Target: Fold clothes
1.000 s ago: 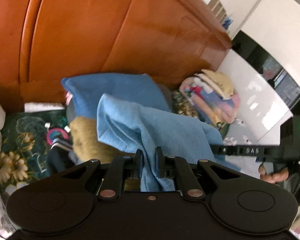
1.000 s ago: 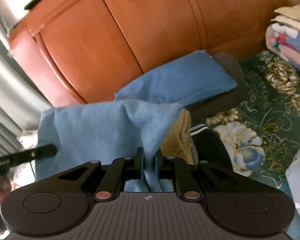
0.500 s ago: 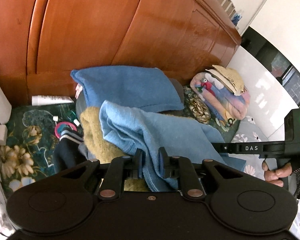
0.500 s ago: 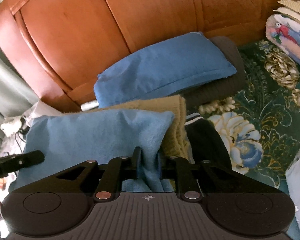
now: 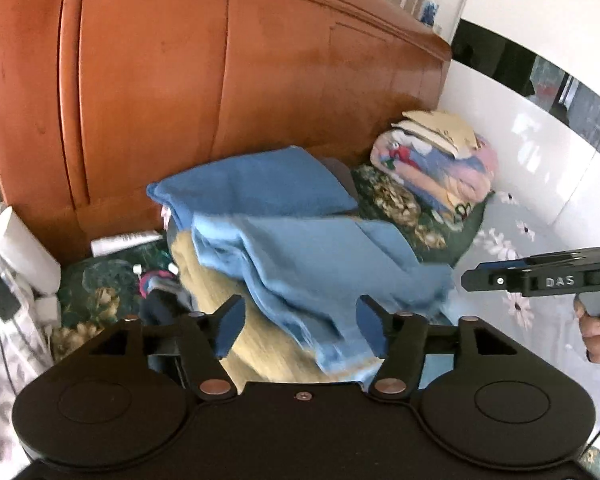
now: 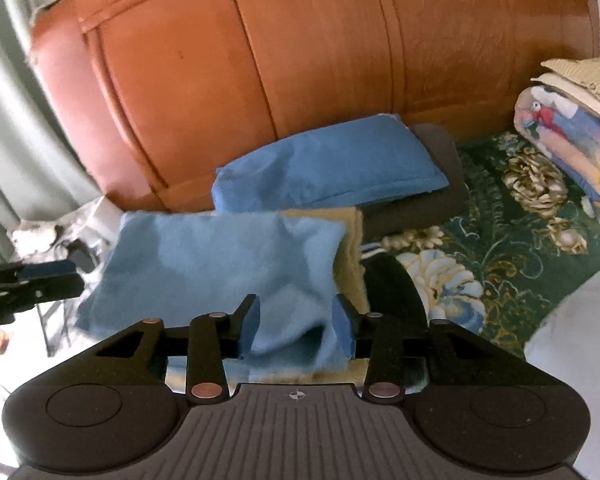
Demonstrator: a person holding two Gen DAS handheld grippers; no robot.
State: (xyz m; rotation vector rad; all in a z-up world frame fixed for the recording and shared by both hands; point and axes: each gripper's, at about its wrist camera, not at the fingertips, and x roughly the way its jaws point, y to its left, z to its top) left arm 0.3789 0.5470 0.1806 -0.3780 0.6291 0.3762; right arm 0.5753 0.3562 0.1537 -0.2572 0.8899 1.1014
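A light blue garment (image 5: 320, 264) lies folded on a tan folded garment (image 5: 256, 344), on the bed. My left gripper (image 5: 300, 322) is open, its fingers wide apart on either side of the garment's near edge. In the right wrist view the same blue garment (image 6: 220, 264) lies flat over the tan one (image 6: 350, 248). My right gripper (image 6: 296, 322) is open with a fold of the blue cloth loose between its fingers. The right gripper also shows in the left wrist view (image 5: 476, 280), and the left one in the right wrist view (image 6: 68, 276).
A wooden headboard (image 5: 260, 80) stands behind. A blue pillow (image 6: 332, 168) lies on a dark folded cloth (image 6: 428, 200). A dark striped garment (image 6: 392, 280) lies beside the pile. Folded colourful blankets (image 5: 436, 164) are stacked at the right. A white tube (image 5: 124, 240) lies by the headboard.
Both grippers were shut on the blue garment and held it up. They lowered it onto the tan garment, then both opened and let go.
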